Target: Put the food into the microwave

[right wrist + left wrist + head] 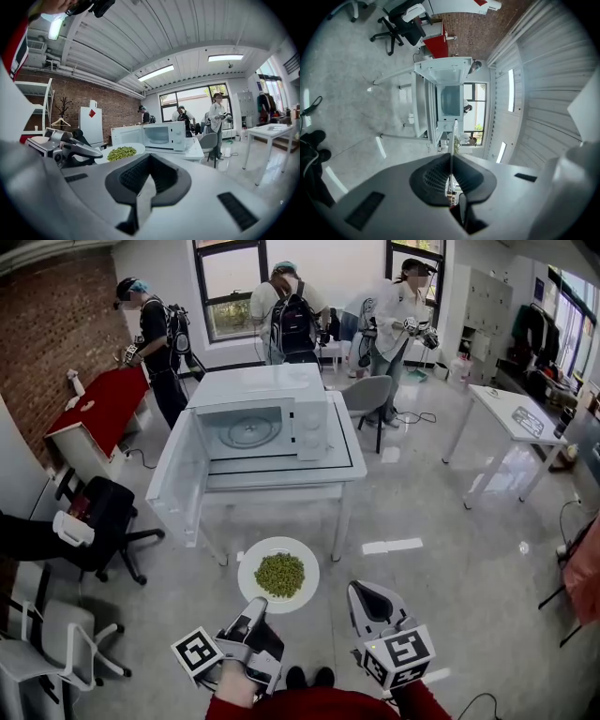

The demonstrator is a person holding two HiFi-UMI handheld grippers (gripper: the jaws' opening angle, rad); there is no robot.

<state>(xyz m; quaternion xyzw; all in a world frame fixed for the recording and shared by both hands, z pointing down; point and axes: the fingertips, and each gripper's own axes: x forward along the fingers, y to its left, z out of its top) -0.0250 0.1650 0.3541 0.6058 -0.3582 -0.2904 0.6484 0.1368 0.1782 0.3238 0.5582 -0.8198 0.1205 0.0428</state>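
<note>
The left gripper [253, 607] sits at the bottom of the head view, at about 7 o'clock, below its marker cube, with a red sleeve [314, 704] under it. Its jaws are nearly together, pinching the near rim of a white plate [305, 554]. In the left gripper view the plate [453, 133] shows edge-on as a thin white line running between the dark pads [433, 176].

The right gripper [364, 596] is at 5 o'clock, just beside the plate and not touching it. In the right gripper view its jaws stand together at the tip with nothing between them [149, 161].

The plate is held in the air, just off centre toward 6 o'clock in the head view, with a heap of green peas [280, 575] in its middle. From the right gripper view the plate [136, 148] and peas [121, 153] lie at 10 o'clock, in front of the microwave [161, 136].

The white microwave [258, 413] stands at 12 o'clock from the plate on a white table [342, 460], well apart from it. Its door [178, 479] is swung wide open toward 9 o'clock, and a glass turntable [248, 432] shows inside.

A black office chair [103, 517] stands at 9 o'clock. Three people stand beyond the table at 12 o'clock.
</note>
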